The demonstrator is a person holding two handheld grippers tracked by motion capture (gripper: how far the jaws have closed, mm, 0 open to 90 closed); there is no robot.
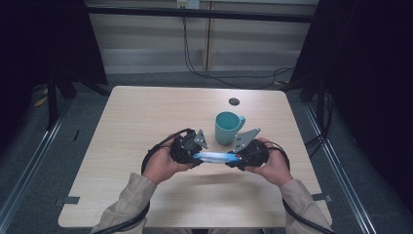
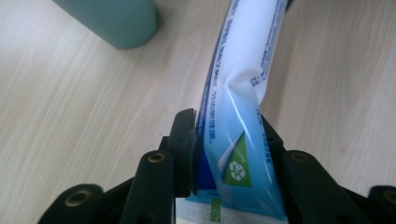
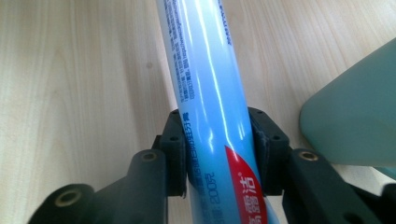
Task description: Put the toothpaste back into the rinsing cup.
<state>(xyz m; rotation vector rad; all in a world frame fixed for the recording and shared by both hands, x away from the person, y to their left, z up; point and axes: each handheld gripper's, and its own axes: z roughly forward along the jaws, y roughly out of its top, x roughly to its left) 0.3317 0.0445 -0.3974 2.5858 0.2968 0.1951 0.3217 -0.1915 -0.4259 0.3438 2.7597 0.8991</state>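
Note:
A white and blue toothpaste tube (image 1: 214, 157) hangs level above the table, between both grippers, just in front of a teal cup (image 1: 228, 127). My left gripper (image 1: 196, 157) is shut on the tube's flat crimped end (image 2: 238, 154), its pads squeezing it from both sides. My right gripper (image 1: 237, 159) grips the other end, where a red label shows; its pads lie against the round body of the tube (image 3: 205, 70). In the left gripper view the gripper (image 2: 229, 135) has the cup (image 2: 116, 21) beyond it; in the right gripper view the gripper (image 3: 218, 135) has the cup (image 3: 355, 121) close at right.
The light wooden table (image 1: 146, 112) carries a small black round cap or hole (image 1: 234, 101) behind the cup. Cables trail from both grippers over the near edge. Dark curtains and metal floor rails flank the table.

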